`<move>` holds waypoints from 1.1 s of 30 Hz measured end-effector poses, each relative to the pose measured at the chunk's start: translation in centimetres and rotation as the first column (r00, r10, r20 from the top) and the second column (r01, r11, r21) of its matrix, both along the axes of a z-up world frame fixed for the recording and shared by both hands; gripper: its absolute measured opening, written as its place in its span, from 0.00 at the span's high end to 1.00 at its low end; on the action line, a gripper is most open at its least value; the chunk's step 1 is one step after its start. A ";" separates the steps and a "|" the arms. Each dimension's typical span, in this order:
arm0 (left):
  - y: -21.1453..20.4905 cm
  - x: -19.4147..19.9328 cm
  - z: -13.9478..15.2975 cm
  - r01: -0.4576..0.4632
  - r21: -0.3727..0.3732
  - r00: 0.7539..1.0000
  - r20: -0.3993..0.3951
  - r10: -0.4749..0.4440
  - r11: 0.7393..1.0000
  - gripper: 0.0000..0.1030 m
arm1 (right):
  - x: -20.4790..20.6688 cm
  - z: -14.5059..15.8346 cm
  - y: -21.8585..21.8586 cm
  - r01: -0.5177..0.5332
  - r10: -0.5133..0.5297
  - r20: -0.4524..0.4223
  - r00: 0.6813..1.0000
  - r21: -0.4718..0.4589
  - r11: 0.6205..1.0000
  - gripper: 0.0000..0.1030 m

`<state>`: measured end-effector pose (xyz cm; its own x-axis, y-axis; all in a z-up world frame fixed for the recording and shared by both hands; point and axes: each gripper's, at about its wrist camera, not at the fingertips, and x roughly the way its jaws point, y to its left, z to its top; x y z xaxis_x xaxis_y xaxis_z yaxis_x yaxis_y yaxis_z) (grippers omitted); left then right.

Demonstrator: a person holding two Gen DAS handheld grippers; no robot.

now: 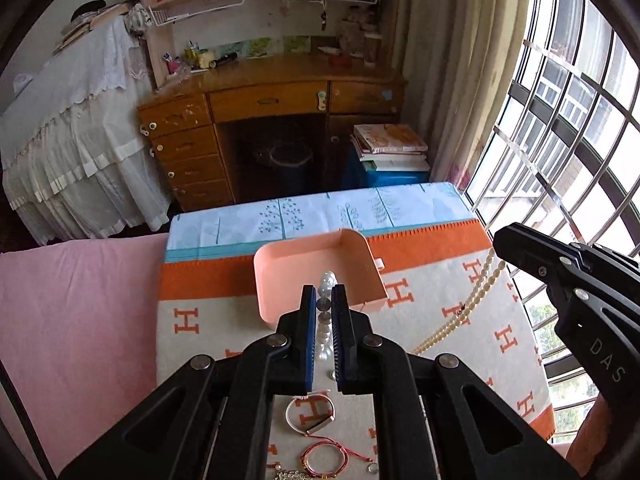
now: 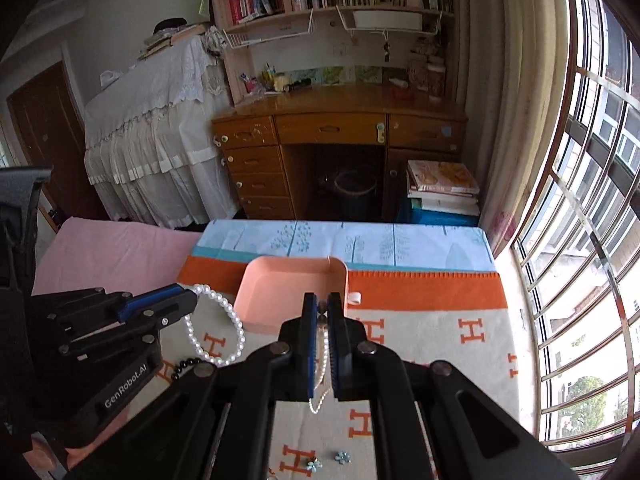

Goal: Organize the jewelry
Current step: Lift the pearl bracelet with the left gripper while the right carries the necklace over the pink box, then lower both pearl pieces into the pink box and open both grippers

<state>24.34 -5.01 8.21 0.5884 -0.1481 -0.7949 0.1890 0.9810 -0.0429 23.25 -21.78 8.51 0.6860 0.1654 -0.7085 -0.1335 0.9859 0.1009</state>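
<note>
- Left wrist view: the left gripper [image 1: 324, 308] has its jaws pinching a pearl bracelet [image 1: 325, 286], whose large white beads stand between the pads and hang below them. The pink tray [image 1: 280, 258] lies just beyond the fingertips on the blanket [image 1: 432, 312]. At right, the right gripper [image 1: 560, 276] holds a bead necklace [image 1: 472, 300] that trails down and to the left onto the blanket. Near the camera lie a white bangle [image 1: 309, 412] and a red cord bracelet [image 1: 324, 458], not yet put away.
- Right wrist view: the right gripper [image 2: 323, 310] has its jaws pressed on the bead necklace [image 2: 322, 364], a fine strand looping out below the pads. The tray [image 2: 256, 280] sits directly ahead, its near wall just past the tips. At left, the left gripper [image 2: 160, 304] carries the pearl bracelet [image 2: 218, 328] as a hanging loop, beside the tray's left wall. Two small blue flower pieces [image 2: 342, 457] lie near on the blanket.
- Judged technique: carry each piece clear over the tray wall before spreading the jaws. The necklace's long tail is likely to drag or drape over the rim, so lift high and lower it to coil inside.
</note>
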 end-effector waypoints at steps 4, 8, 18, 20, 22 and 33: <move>0.7 1.7 0.9 -0.026 -0.007 0.999 0.031 0.026 1.000 0.95 | 1.8 2.5 0.8 0.005 -0.007 0.065 0.998 0.030 1.000 0.95; 0.8 4.2 -0.9 -0.032 -0.024 0.999 0.001 0.032 0.999 0.95 | 4.2 2.7 1.8 0.005 -0.008 0.083 0.997 0.035 0.999 0.95; -0.1 9.6 -10.6 -0.059 -0.025 0.991 -0.121 0.055 0.998 0.95 | 10.8 -5.5 2.6 0.030 -0.025 -0.095 0.995 0.051 0.998 0.95; -0.2 10.4 -12.3 -0.065 -0.031 0.987 -0.148 0.060 0.997 0.95 | 11.7 -7.4 2.4 0.032 -0.024 -0.141 0.990 0.054 0.998 0.95; -0.4 11.0 -13.8 -0.069 -0.033 0.983 -0.170 0.062 0.997 0.95 | 12.4 -9.1 2.2 0.035 -0.026 -0.181 0.983 0.051 0.998 0.94; -3.1 12.0 -18.2 -0.009 -0.043 0.976 -0.217 0.000 0.999 0.91 | 11.3 -12.3 -0.1 0.065 -0.052 -0.200 0.978 0.057 0.996 0.74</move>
